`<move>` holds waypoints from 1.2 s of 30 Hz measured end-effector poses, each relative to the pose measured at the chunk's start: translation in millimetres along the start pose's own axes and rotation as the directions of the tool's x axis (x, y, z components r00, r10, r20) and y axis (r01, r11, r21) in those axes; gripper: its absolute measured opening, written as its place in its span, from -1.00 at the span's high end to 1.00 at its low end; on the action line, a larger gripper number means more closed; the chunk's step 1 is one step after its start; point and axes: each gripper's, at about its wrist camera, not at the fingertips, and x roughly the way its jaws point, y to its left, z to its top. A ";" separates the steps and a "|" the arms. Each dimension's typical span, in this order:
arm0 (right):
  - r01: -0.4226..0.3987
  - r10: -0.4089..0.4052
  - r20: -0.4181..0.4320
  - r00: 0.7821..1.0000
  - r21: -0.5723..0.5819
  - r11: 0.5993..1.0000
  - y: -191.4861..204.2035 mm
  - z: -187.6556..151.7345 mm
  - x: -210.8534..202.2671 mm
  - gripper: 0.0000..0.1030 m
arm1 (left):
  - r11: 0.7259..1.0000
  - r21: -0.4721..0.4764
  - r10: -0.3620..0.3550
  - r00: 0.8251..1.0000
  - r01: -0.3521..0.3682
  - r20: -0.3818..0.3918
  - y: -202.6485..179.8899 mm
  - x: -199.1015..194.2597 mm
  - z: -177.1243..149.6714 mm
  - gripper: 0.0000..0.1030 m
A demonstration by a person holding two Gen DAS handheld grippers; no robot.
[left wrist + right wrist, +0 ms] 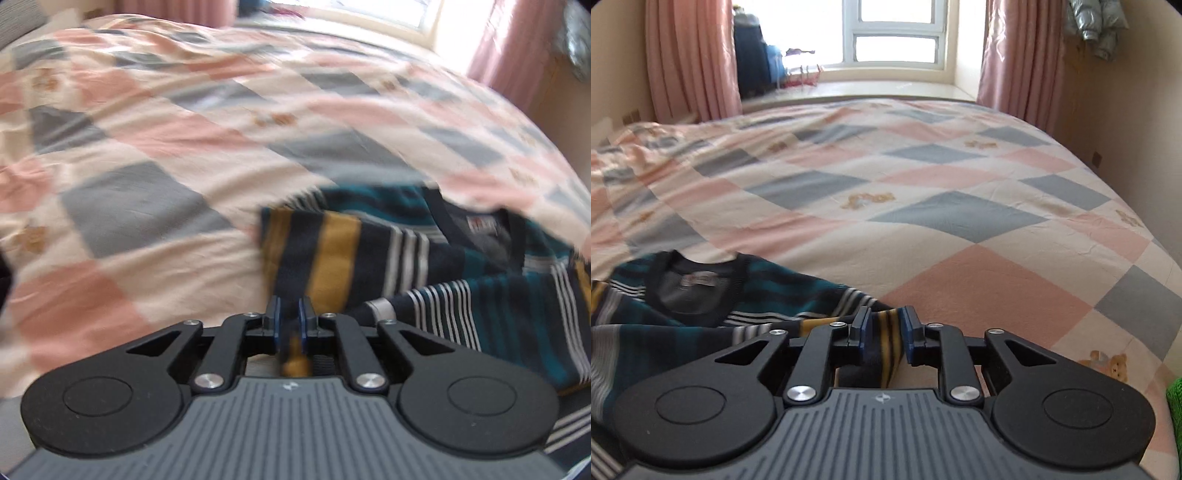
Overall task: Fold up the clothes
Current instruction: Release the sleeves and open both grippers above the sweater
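Note:
A striped sweater (436, 258) in navy, teal, mustard and white lies on the bed, its dark collar and neck label up. In the left wrist view it spreads to the right of my left gripper (289, 314), which is shut on a thin mustard-and-navy fold of it. The right wrist view shows the sweater (701, 310) at lower left, collar toward the window. My right gripper (885, 325) is shut on a thick bunched fold of mustard and navy stripes at the garment's right edge. The left view is motion-blurred.
The bed carries a quilt (960, 214) of pink, grey and cream diamonds with small bear prints. Pink curtains (687, 59) flank a bright window (897, 33) beyond the far edge. A green item (1174, 406) shows at the right edge.

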 end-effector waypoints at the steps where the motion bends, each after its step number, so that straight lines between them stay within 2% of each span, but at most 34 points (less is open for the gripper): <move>1: -0.019 0.019 -0.002 1.000 0.003 1.000 2.4 -3.2 -8.1 0.54 | 1.000 0.011 -0.017 1.000 0.017 0.008 -0.9 -6.4 0.2 0.86; 3: -0.053 0.053 -0.029 0.998 -0.002 0.999 8.7 -15.9 -9.0 0.54 | 0.995 0.074 -0.064 0.998 0.063 0.006 -12.8 -11.2 -2.2 0.85; 5: -0.053 0.050 -0.097 0.994 -0.028 0.998 15.1 -31.5 3.7 0.54 | 0.981 0.163 -0.105 0.994 0.108 -0.028 -30.8 -5.5 -10.1 0.83; 6: -0.039 0.032 -0.133 0.991 -0.050 0.998 16.8 -40.1 13.3 0.54 | 0.973 0.199 -0.106 0.993 0.115 -0.052 -38.5 1.5 -15.4 0.79; 8: 0.038 -0.055 -0.199 0.979 -0.090 0.995 14.9 -55.9 30.6 0.49 | 0.967 0.239 -0.068 0.993 0.089 -0.098 -45.6 22.2 -27.4 0.76; 10: 0.038 -0.043 -0.191 0.981 -0.034 0.999 8.0 -55.5 23.1 0.47 | 0.973 0.225 -0.025 0.993 0.051 -0.116 -42.5 32.3 -34.8 0.76; 12: 0.035 -0.040 -0.141 0.989 -0.035 0.999 8.2 -51.6 -0.7 0.42 | 0.977 0.212 -0.020 0.997 0.035 -0.076 -40.5 14.0 -33.5 0.78; 14: 0.000 -0.003 -0.105 0.994 -0.033 0.999 11.7 -53.8 -26.7 0.34 | 0.978 0.206 -0.017 0.999 0.025 -0.043 -39.6 -6.5 -34.0 0.78; 16: -0.062 0.058 -0.116 0.992 -0.037 0.997 18.9 -65.4 -41.1 0.34 | 0.978 0.202 -0.033 0.999 0.041 -0.042 -40.8 -25.5 -41.2 0.78; 18: -0.098 0.090 -0.155 0.984 -0.045 0.994 25.6 -81.3 -45.3 0.35 | 0.974 0.221 -0.034 0.997 0.049 -0.067 -46.0 -34.7 -55.5 0.76; 21: -0.076 0.066 -0.256 0.964 -0.029 0.997 27.4 -111.6 -28.4 0.36 | 0.971 0.240 0.043 0.987 -0.005 -0.154 -52.1 -21.7 -77.2 0.75; 23: -0.082 0.076 -0.233 0.970 -0.014 0.997 26.5 -110.6 -40.5 0.35 | 0.975 0.215 0.097 0.978 -0.056 -0.187 -51.5 -17.6 -88.4 0.74; 27: -0.100 0.101 -0.179 0.979 0.015 0.995 25.6 -108.4 -71.3 0.35 | 0.980 0.191 0.078 0.986 -0.049 -0.150 -55.6 -49.0 -100.1 0.74; 30: -0.128 0.135 -0.173 0.976 0.048 0.991 32.1 -119.4 -100.3 0.34 | 0.981 0.193 0.054 0.985 -0.022 -0.165 -58.6 -68.0 -114.7 0.74; 32: -0.139 0.147 -0.204 0.968 0.054 0.989 40.7 -137.1 -109.4 0.34 | 0.981 0.192 0.037 0.980 0.001 -0.195 -57.5 -72.9 -130.8 0.74; 34: -0.102 0.113 -0.274 0.955 0.053 0.993 50.6 -161.7 -110.7 0.33 | 0.982 0.191 0.033 0.973 0.011 -0.226 -55.3 -73.1 -149.4 0.74; 36: -0.066 0.073 -0.277 0.958 0.036 0.997 60.4 -179.0 -123.1 0.33 | 0.980 0.200 0.031 0.976 0.013 -0.215 -53.3 -78.6 -163.3 0.74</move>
